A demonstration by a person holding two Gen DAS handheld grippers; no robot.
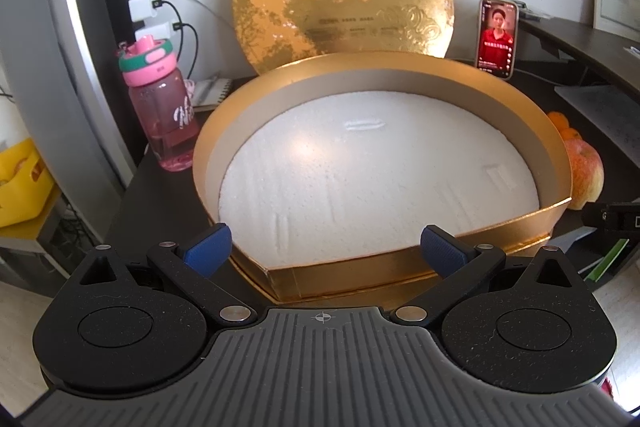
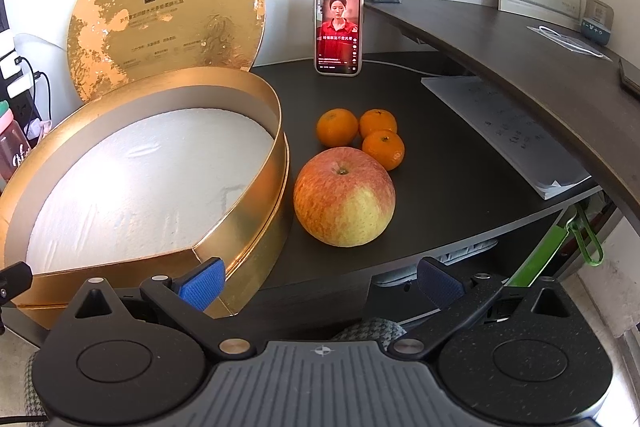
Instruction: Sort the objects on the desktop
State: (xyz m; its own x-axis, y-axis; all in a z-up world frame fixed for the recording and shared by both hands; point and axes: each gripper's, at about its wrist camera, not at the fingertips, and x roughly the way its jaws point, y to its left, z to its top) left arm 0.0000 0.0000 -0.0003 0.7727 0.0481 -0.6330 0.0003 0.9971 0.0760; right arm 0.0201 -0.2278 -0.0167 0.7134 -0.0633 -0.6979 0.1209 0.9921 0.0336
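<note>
While both hand-held grippers, left (image 1: 324, 247) and right (image 2: 320, 281), gape empty, apple (image 2: 344, 197) and tangerines (image 2: 362, 135) sit beside our gold box (image 2: 248, 203); we risk rolling fruit off the surface (image 2: 440, 187).

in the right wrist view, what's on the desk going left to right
gold box → apple → stack of papers. The oranges and phone sit behind the apple, so they are left out.
</note>
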